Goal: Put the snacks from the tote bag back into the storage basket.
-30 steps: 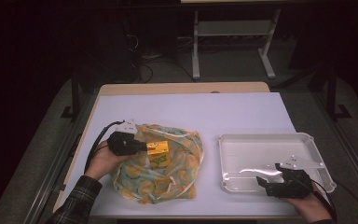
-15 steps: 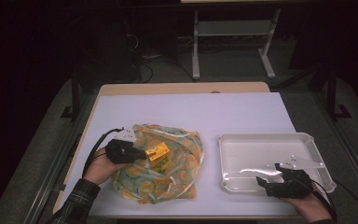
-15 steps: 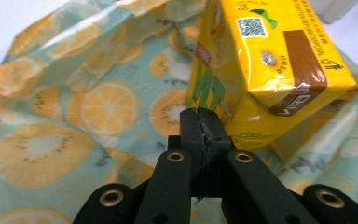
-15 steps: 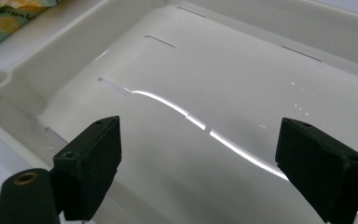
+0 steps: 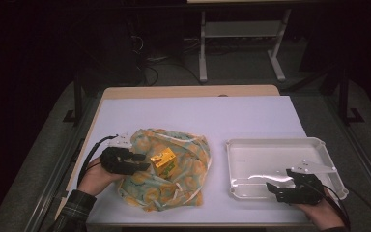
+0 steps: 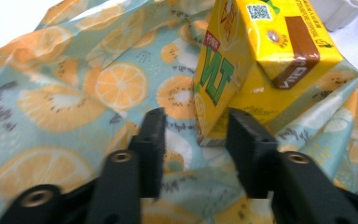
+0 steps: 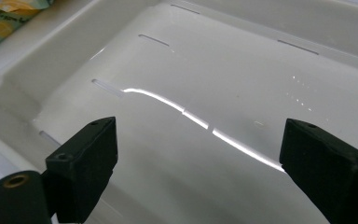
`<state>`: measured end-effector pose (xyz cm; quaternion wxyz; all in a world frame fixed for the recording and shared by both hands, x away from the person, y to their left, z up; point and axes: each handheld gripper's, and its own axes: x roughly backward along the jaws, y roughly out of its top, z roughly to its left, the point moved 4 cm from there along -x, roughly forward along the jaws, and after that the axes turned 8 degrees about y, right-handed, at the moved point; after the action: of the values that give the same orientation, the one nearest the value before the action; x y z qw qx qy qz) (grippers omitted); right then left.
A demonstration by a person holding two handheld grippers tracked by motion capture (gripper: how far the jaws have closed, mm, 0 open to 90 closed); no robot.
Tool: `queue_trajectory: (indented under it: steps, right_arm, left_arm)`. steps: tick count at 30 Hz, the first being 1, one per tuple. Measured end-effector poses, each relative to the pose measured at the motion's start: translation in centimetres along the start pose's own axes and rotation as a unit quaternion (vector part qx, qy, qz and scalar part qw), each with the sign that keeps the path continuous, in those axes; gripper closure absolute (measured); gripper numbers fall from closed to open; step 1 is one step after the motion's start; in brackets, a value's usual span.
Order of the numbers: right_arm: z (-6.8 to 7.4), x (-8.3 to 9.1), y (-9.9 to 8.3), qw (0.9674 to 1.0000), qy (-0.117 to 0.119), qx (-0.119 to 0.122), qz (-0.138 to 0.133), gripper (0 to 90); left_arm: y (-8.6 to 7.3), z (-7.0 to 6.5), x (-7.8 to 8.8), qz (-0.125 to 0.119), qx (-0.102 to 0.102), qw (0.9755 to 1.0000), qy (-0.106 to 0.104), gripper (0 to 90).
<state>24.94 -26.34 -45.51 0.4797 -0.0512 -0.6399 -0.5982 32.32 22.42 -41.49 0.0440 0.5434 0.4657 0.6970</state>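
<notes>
Since the earlier frames, the left gripper [image 5: 142, 162] has slid a little to the left, away from the yellow lemon tea carton [image 5: 163, 161], and its jaws have just been opening, with a corner of the carton between them. In the left gripper view, the left gripper [image 6: 193, 151] stands partly open: the two black pads flank the carton's lower corner without clearly pressing on it, so the carton [image 6: 256, 60] appears released, not held. It leans tilted on the fruit-print cloth bag [image 5: 166, 169], roughly at the middle of the crumpled fabric, on the left half of the desk [image 5: 198, 116].

The right gripper [image 5: 282, 188] rests at the near edge of the white plastic tray [image 5: 275, 145], jaws spread wide with nothing between them; in its own view, the right gripper [image 7: 198, 149] looks across the tray's bare floor [image 7: 223, 70].

What could go wrong from here, as I judge it: the carton sits on soft, bunched fabric and is already tilted, so a brush from the nearer pad could tip it over or push it off the bag. If the jaws close again at this corner, they may pinch cloth along with the carton, dragging the bag when the hand lifts. A grip on only the corner could also let the carton swing or slip out on the way to the tray.
</notes>
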Motion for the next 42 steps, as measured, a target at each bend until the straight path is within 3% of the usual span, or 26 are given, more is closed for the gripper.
queue_trajectory:
  steps: [7, 8, 15, 23, 34, 37, 42]
  right_arm:
    - [0.1, -0.1, 0.0, 1.0, 0.002, 0.001, 0.004, 11.6]
    - [0.1, -0.1, 0.1, 1.0, -0.002, 0.004, 0.007, 11.5]
    - [0.2, -0.2, 0.1, 0.9999, -0.001, 0.006, 0.011, 11.5]
    - [0.2, -0.2, 0.1, 0.9999, -0.001, 0.005, 0.01, 11.6]
    - [0.2, -0.3, 0.0, 0.9999, 0.002, 0.006, 0.012, 12.1]
    - [0.2, -0.2, -0.1, 0.9999, 0.002, 0.006, 0.012, 12.3]
    - [0.2, -0.3, 0.0, 0.9999, 0.004, 0.008, 0.011, 12.3]
  left_arm:
    - [0.5, -0.3, 2.0, -0.015, 0.017, 0.9997, 0.01, 38.3]
    - [0.8, -0.4, 2.2, -0.018, 0.011, 0.9997, 0.011, 33.7]
    - [2.2, -1.8, 1.9, -0.022, 0.001, 0.9997, 0.009, 26.9]
    - [3.4, -3.0, 0.7, -0.022, -0.019, 0.9995, 0.007, 26.4]
    - [3.5, -4.1, -1.4, -0.017, -0.03, 0.9994, 0.011, 26.9]
    - [3.4, -4.4, -1.8, -0.012, -0.037, 0.9991, 0.013, 31.3]
    - [3.0, -4.4, -2.2, -0.012, -0.029, 0.9994, 0.014, 37.4]
